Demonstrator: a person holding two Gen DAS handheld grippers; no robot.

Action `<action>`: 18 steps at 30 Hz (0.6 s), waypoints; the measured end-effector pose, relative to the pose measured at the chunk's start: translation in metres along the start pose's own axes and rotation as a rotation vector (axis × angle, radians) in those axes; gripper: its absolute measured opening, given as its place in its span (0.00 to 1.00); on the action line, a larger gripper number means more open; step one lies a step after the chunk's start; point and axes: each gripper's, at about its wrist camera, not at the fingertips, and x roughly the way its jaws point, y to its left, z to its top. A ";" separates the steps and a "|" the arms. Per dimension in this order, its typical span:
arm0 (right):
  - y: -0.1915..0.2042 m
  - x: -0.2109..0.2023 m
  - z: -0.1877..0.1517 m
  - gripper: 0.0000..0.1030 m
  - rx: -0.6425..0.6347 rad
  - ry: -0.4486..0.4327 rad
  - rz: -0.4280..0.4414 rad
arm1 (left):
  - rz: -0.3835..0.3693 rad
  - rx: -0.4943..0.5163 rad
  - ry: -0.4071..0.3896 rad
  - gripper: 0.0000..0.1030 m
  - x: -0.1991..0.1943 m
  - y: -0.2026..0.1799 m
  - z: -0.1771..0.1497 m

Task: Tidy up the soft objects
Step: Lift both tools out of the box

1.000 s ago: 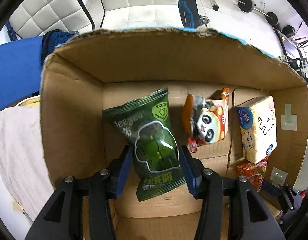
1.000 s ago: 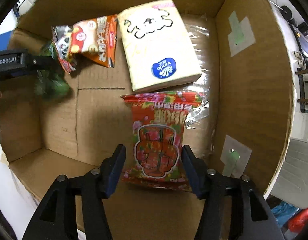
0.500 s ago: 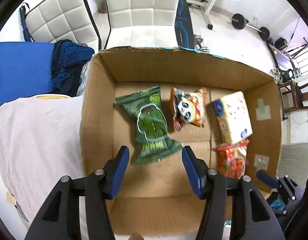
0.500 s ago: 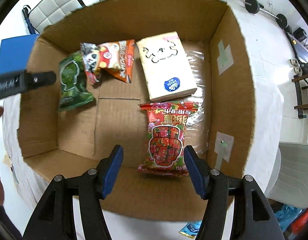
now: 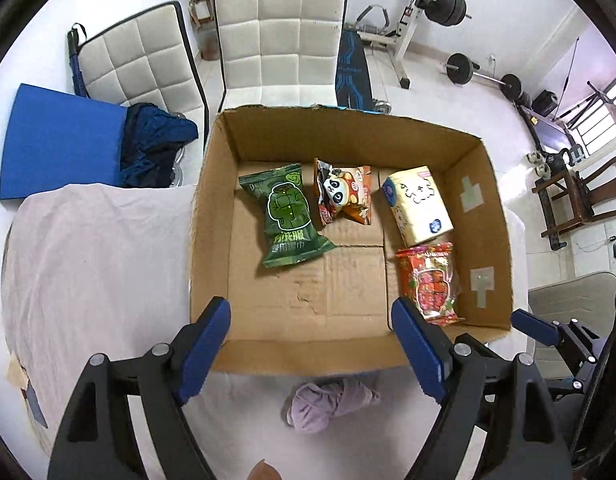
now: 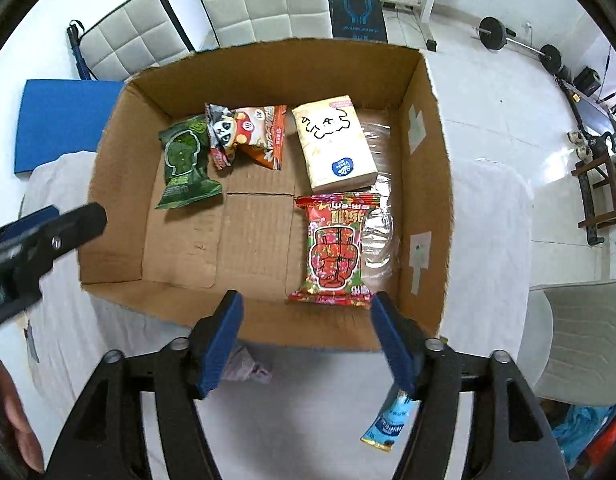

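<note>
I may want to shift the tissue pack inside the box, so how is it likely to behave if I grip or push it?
The tissue pack looks like a soft, plump block in thin film, so it would probably dent under the jaws and feel light. It lies flat on the cardboard box floor, so pushed it would likely slide, not roll, perhaps nudging the red snack bag beside it.

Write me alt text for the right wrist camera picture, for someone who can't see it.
An open cardboard box on a white-covered table holds four soft packs: a green snack bag, a panda snack bag, a tissue pack and a red snack bag. The open right tool hovers empty over the box's near edge, with the left tool at left.
</note>
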 end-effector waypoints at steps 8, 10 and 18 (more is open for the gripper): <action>0.004 -0.042 -0.026 0.88 -0.007 -0.070 -0.008 | 0.023 -0.023 -0.062 0.92 -0.033 -0.004 -0.028; 0.004 -0.050 -0.033 0.98 -0.003 -0.091 -0.006 | 0.055 -0.021 -0.085 0.92 -0.041 -0.007 -0.035; -0.003 -0.077 -0.053 0.98 0.025 -0.174 -0.038 | 0.086 -0.008 -0.172 0.92 -0.072 -0.014 -0.054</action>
